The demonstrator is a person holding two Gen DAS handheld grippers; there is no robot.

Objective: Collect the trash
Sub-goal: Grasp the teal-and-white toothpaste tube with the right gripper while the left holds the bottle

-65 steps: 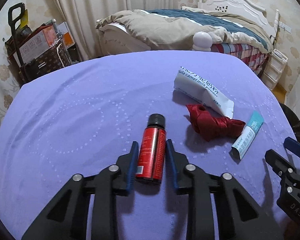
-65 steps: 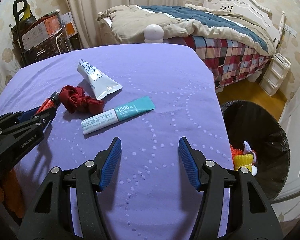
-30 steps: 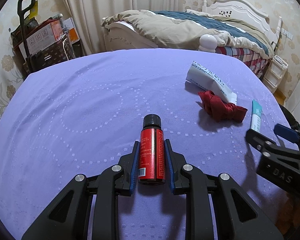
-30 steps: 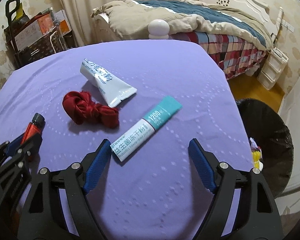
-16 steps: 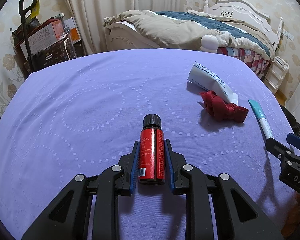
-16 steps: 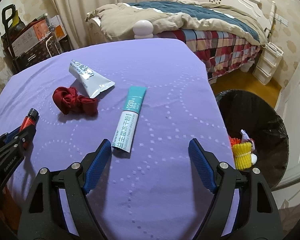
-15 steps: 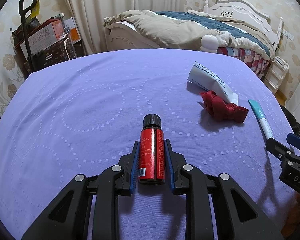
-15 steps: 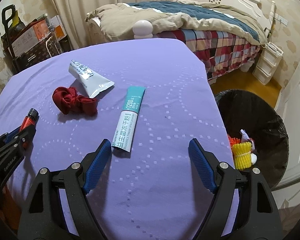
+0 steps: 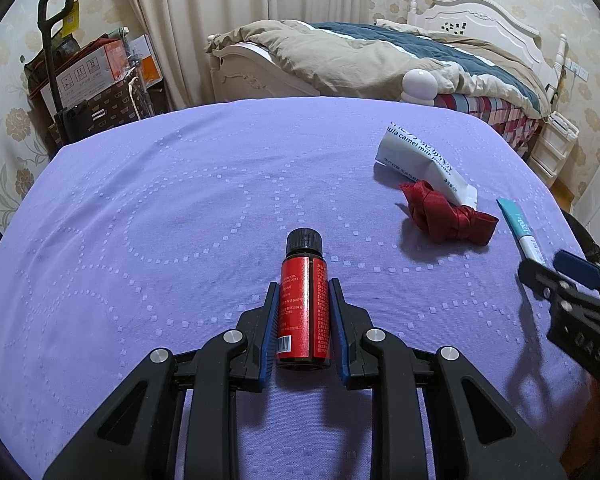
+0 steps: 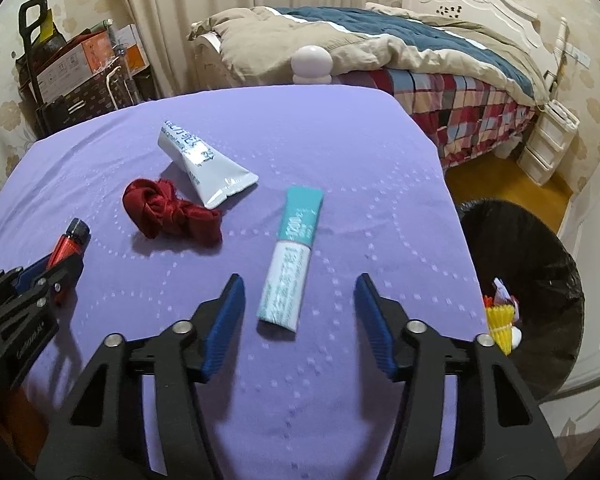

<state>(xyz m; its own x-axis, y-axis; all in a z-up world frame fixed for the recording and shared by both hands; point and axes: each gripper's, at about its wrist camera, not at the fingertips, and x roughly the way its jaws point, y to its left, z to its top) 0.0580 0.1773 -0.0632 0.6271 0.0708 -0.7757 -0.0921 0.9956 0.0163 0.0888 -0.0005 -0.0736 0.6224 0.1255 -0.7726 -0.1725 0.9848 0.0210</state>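
we are clamping the small red bottle [image 9: 304, 312] in our left gripper [image 9: 303, 300]; its blue pads are pressing both sides of the label, with the black cap pointing away from us and the bottle lying over the purple cloth [image 9: 160, 220]. from the right wrist view the same bottle [image 10: 66, 246] is peeking out of the left gripper [image 10: 54, 270] at the left edge.

our right gripper [image 10: 300, 304] is closing, its jaws standing partly apart and not yet touching anything. the near end of the teal and white sachet [image 10: 292, 272] is lying between them on the cloth, closer to the left pad, with its teal end pointing away from us.

the crumpled red ribbon [image 10: 172, 214] is resting left of the sachet, and the white tube-shaped pouch [image 10: 204, 168] is lying just behind the ribbon, touching or overlapping its far edge. both are lying untouched on the cloth.

the black-lined bin [image 10: 528, 264] is sitting on the floor beyond the right edge of the table, with yellow and white scraps [image 10: 500, 320] showing inside. a bed [image 10: 380, 48] is standing behind the table.
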